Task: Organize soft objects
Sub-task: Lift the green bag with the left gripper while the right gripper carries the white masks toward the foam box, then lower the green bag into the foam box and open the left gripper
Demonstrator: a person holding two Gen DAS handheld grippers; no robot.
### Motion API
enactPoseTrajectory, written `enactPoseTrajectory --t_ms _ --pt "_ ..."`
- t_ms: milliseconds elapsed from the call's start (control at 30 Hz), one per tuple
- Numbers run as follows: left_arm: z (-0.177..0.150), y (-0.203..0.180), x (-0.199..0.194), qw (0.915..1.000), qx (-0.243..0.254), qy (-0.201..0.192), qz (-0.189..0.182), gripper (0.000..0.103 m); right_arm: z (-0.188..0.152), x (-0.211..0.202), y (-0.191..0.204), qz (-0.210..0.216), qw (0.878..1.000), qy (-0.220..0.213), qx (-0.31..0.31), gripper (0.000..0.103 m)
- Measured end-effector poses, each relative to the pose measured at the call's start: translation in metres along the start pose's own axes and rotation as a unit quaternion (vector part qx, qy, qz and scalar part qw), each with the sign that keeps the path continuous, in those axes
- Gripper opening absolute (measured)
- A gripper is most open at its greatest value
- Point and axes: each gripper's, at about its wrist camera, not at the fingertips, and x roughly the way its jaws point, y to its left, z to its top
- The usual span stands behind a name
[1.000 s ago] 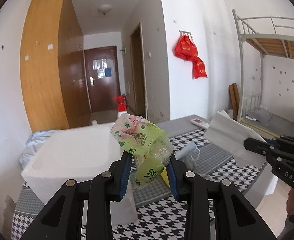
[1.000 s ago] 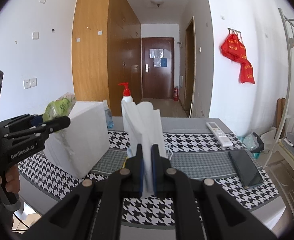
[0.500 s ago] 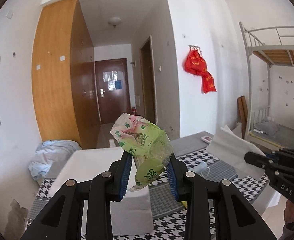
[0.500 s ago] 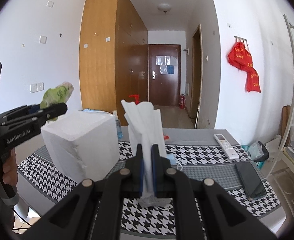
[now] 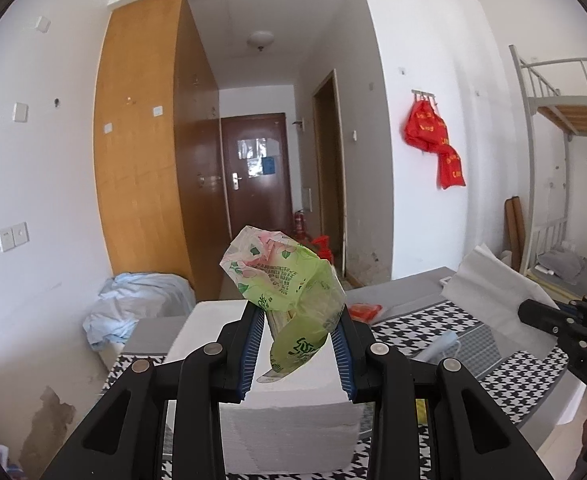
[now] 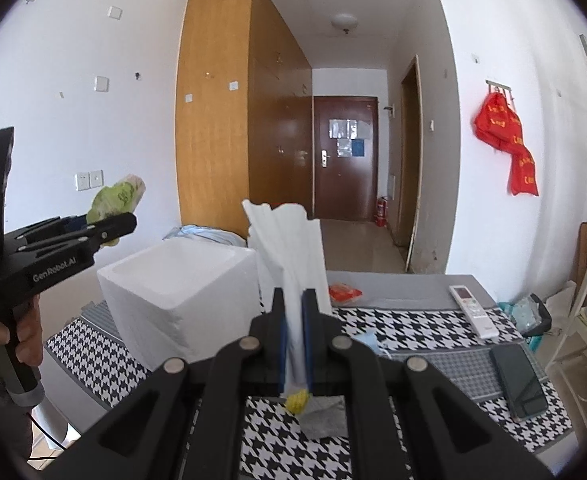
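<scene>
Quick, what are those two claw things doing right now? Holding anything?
Left gripper: closed on a crumpled green plastic bag.
Right gripper: closed on folded white tissues.

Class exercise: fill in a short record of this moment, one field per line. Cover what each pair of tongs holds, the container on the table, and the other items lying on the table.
left tongs: shut on a crumpled green plastic bag, held above the table
right tongs: shut on a white folded tissue, standing upright
container: white foam box, open top, on the checked tablecloth
also on table: remote control, dark phone, red packet
box contents: not visible
</scene>
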Motion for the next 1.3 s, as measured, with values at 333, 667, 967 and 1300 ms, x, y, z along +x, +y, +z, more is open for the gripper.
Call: enactPoseTrajectory --t_ms 333,667,967,1300 --pt "-0.002 0.012 0.018 0.9996 -0.001 0.025 0.013 0.035 0.006 0.016 0.006 0.017 1.0 0.0 -0.002 0.01" --pt "0.0 0.023 0.045 0.9979 -0.018 0.059 0.02 0.035 0.012 0.029 0.011 0.023 1.0 0.005 -0.009 0.01" --pt "-0.002 0.027 0.068 0.9959 -0.025 0.085 0.017 0.036 0.012 0.04 0.013 0.02 1.0 0.011 -0.008 0.01" --pt "-0.006 0.03 0.076 0.9955 -0.029 0.088 0.02 0.081 0.013 0.051 0.014 0.017 1.0 0.019 -0.009 0.01"
